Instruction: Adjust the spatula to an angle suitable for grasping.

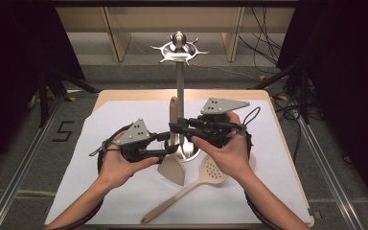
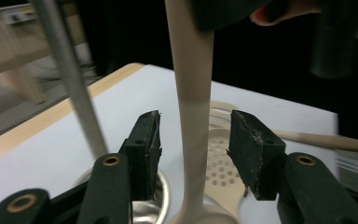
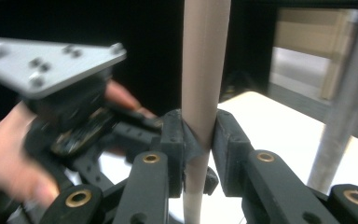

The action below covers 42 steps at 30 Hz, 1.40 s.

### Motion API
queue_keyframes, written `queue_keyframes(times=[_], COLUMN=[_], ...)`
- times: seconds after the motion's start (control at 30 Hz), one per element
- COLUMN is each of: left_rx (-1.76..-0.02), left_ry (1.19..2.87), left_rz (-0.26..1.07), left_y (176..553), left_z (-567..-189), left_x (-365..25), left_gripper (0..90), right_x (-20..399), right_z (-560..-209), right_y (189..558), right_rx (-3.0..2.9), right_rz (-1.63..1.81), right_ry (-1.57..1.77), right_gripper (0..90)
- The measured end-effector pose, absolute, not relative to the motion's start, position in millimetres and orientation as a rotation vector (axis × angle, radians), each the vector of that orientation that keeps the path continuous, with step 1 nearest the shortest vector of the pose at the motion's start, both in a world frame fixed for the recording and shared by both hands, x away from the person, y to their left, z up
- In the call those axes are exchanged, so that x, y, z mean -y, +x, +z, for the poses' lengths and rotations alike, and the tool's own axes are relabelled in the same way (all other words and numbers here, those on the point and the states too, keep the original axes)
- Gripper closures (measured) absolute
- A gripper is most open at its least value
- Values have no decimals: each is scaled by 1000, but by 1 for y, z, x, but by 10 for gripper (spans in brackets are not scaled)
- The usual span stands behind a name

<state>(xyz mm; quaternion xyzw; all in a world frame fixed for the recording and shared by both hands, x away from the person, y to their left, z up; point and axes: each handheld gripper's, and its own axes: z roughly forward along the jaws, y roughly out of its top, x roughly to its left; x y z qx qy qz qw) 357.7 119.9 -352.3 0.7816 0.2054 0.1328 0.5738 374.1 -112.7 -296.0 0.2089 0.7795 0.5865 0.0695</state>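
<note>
Gripping: your right tool has its jaws pressed on the beige handle of the spatula, pads against both sides in the right gripper view.
Right tool in the high view: you hold the right tool level, pointing toward your left, at the handle below its upper end.
Left tool: your left tool stands open around the same handle lower down; its pads flank the handle with a gap on each side and do not press it.
Left tool in the high view: your left tool points toward your right, just below the right tool.
Spatula position: the spatula stands nearly upright near the middle of the table, wide blade down on the white sheet, handle rising just in front of the stand's pole.
Stand: the metal utensil stand rises behind the spatula, its round base just beside the blade and its hooked crown high above the table.
Pole: the pole shows to the left of the handle in the left gripper view, apart from it.
Slotted spoon: the slotted spoon lies flat on the sheet to the right of the blade, its handle running toward your edge of the table and its perforated bowl showing behind the left tool's jaws.
</note>
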Motion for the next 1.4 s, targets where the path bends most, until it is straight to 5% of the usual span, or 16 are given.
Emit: queue_keyframes(times=[0.27,0.57,1.4], left_rx=[-315,-267,-452], left_ry=[1857,1816,1803], left_rz=[129,86,216], left_y=[368,370,369], left_z=[-358,-354,-338], left_x=[-120,-117,-116], left_gripper=[531,761,776], right_x=[120,126,164], right_z=[-294,-297,-309], right_y=[377,377,368], right_rx=[-2421,-2435,-2235], right_rz=[1812,1874,1782], right_ry=[444,407,720], right_gripper=[765,764,629])
